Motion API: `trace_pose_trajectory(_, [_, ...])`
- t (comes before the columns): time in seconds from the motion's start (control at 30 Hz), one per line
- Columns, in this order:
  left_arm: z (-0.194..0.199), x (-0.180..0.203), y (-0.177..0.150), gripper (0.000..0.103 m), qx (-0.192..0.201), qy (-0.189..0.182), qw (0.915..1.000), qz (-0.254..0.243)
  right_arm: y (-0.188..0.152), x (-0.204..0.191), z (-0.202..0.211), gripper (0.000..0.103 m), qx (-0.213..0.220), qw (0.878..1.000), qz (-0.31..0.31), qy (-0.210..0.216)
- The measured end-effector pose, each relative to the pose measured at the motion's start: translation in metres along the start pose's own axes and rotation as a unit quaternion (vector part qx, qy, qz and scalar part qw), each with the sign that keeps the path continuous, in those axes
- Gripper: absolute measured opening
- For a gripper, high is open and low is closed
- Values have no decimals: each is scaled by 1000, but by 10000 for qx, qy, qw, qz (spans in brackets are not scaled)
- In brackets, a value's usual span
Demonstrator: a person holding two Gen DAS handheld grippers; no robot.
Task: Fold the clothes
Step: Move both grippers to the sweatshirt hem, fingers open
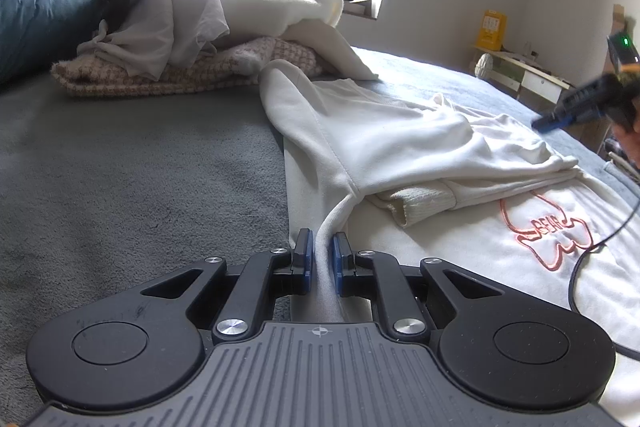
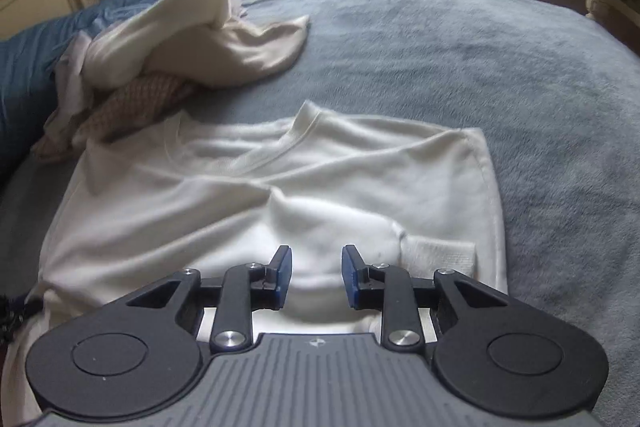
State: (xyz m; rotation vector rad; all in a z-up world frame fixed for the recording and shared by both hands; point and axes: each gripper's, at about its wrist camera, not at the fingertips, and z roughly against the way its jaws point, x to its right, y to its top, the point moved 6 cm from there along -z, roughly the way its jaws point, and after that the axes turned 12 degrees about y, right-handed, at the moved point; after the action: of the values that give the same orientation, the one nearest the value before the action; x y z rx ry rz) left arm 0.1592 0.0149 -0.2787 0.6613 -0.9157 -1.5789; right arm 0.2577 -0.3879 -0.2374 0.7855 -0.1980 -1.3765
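A cream sweatshirt with a pink outline print lies on the grey bed cover, its sleeves folded over the body. My left gripper is shut on a raised fold of the sweatshirt's left edge, low over the bed. In the right wrist view the sweatshirt lies spread, collar away from me, a ribbed cuff at its right. My right gripper is open and empty just above the sweatshirt's near part. It also shows in the left wrist view at the far right, above the garment.
A heap of other clothes lies at the head of the bed, also in the right wrist view. A blue pillow is at left. A black cable crosses the sweatshirt. A shelf stands beyond the bed.
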Motion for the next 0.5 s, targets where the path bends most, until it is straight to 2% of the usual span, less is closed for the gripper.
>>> trace_pose_trajectory(0.03, [0,1,0,11,6,16,10000,-21,-5,5,-7,28,-62,9999,21,-150])
trace_pose_trajectory(0.1, [1,1,0,11,14,43,10000,-50,-7,23,-16,20,28,9988,-219,-439])
trace_pose_trajectory(0.13, [1,1,0,12,17,56,10000,-65,-6,34,-14,13,213,9973,-579,-400])
trace_pose_trajectory(0.17, [1,1,0,15,20,77,9999,-74,-5,45,-13,11,399,9942,-937,-345])
trace_pose_trajectory(0.23, [1,1,0,16,22,103,9999,-79,-5,59,-5,12,778,9838,-1614,-75])
trace_pose_trajectory(0.33, [0,1,0,17,12,115,9999,-102,-9,67,2,14,1038,9673,-2305,222])
trace_pose_trajectory(0.43, [0,1,1,20,-28,157,9998,-146,-10,50,1,15,992,9630,-2400,717])
trace_pose_trajectory(0.5, [1,0,3,29,-116,238,9995,-162,-11,35,-6,15,900,9624,-2359,1006])
